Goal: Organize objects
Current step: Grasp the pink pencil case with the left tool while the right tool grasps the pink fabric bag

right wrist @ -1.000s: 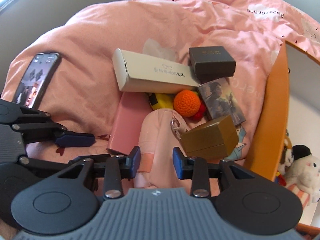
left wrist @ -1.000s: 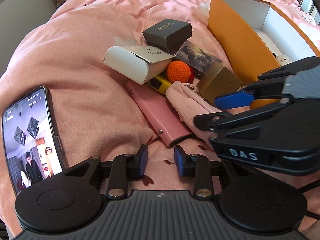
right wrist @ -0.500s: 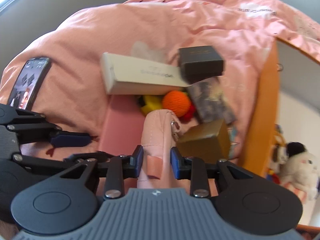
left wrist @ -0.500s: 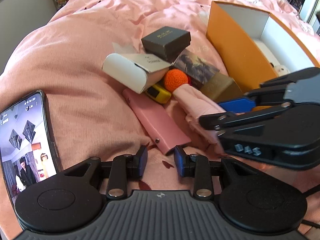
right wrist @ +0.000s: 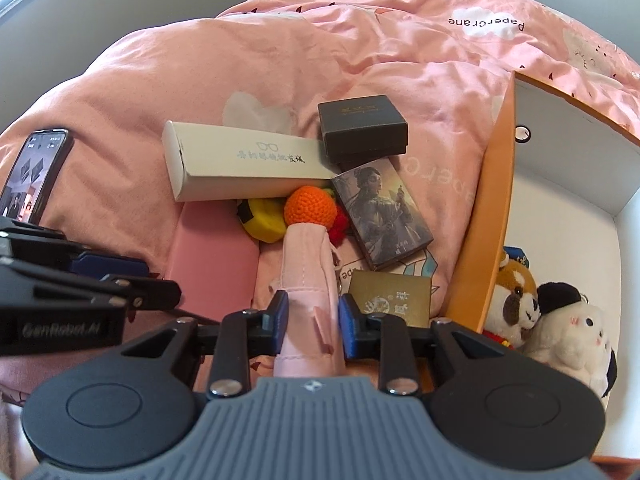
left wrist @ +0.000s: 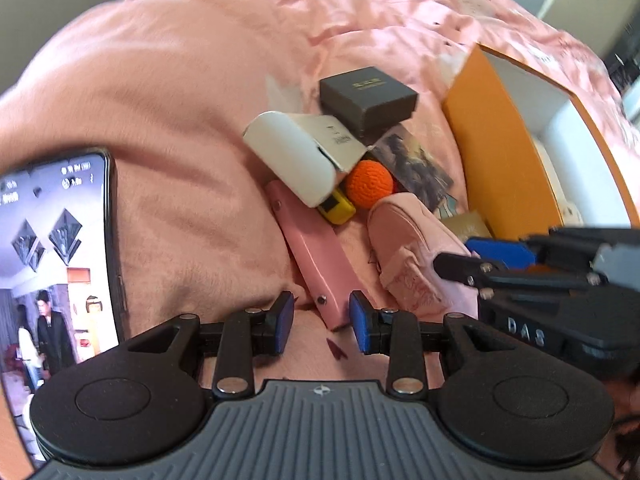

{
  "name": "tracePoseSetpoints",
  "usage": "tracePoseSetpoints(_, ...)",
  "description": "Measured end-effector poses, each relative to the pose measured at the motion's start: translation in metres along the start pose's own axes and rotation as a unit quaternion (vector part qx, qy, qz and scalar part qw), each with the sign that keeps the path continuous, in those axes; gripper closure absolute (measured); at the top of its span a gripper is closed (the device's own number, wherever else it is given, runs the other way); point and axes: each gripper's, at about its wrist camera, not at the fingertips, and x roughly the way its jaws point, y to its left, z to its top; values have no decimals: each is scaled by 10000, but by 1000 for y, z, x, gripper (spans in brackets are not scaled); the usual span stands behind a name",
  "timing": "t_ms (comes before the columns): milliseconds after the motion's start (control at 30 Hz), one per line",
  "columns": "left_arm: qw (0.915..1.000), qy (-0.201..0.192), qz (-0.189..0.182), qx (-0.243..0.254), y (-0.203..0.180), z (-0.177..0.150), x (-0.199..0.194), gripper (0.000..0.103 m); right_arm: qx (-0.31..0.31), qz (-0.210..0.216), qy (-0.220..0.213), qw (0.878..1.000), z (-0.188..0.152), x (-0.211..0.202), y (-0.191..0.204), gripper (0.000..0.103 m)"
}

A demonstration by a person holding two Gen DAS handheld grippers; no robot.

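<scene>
A heap of small items lies on the pink duvet [right wrist: 140,92]. My right gripper [right wrist: 310,320] is closing on the pink fabric pouch [right wrist: 308,272], and both blue pads press its sides. The pouch [left wrist: 408,248] shows in the left wrist view too, beside the flat pink case [left wrist: 312,252]. My left gripper [left wrist: 320,322] is open, with the near end of that case between its fingertips but not touched. Behind them lie a white glasses box [right wrist: 240,164], a dark grey box [right wrist: 362,124], an orange crochet ball [right wrist: 310,206], a picture box [right wrist: 384,212] and a gold box [right wrist: 390,298].
An open orange box [right wrist: 480,216] with a white inside stands at the right and holds plush toys [right wrist: 516,292]. A phone [left wrist: 52,248] with its screen lit lies at the left on the duvet. A yellow tape measure [right wrist: 262,220] sits under the glasses box.
My right gripper's jaws have closed in onto the pink pouch, which now stands narrow between them. My left gripper has rolled and shifted, so the pink case's end lies between its fingers.
</scene>
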Motion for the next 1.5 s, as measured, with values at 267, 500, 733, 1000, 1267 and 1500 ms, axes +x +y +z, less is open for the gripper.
tracePoseSetpoints(267, 9977, 77, -67, -671, 13, 13, 21, 62, -436, 8, 66, 9990, 9, 5, 7, 65)
tracePoseSetpoints(500, 9974, -97, 208, -682, 10, 21, 37, 63, -703, -14, 232, 9973, 16, 16, 14, 65)
tracePoseSetpoints(733, 9982, -178, 212, -529, 9, 20, 42, 69, -734, 36, 320, 9968, 16, 17, 17, 65)
tracePoseSetpoints(1000, 9990, -282, 158, -310, 3, 14, 32, 75, -719, 8, 251, 9971, 13, 9, 16, 72)
tracePoseSetpoints(1267, 9992, -382, 72, -9, -6, 4, 8, 80, -397, 160, 48, 9991, 10, -15, 4, 73)
tracePoseSetpoints(1500, 9961, -681, 176, 525, -29, -6, -17, 83, -427, 112, -249, 9987, 9, -37, 5, 74)
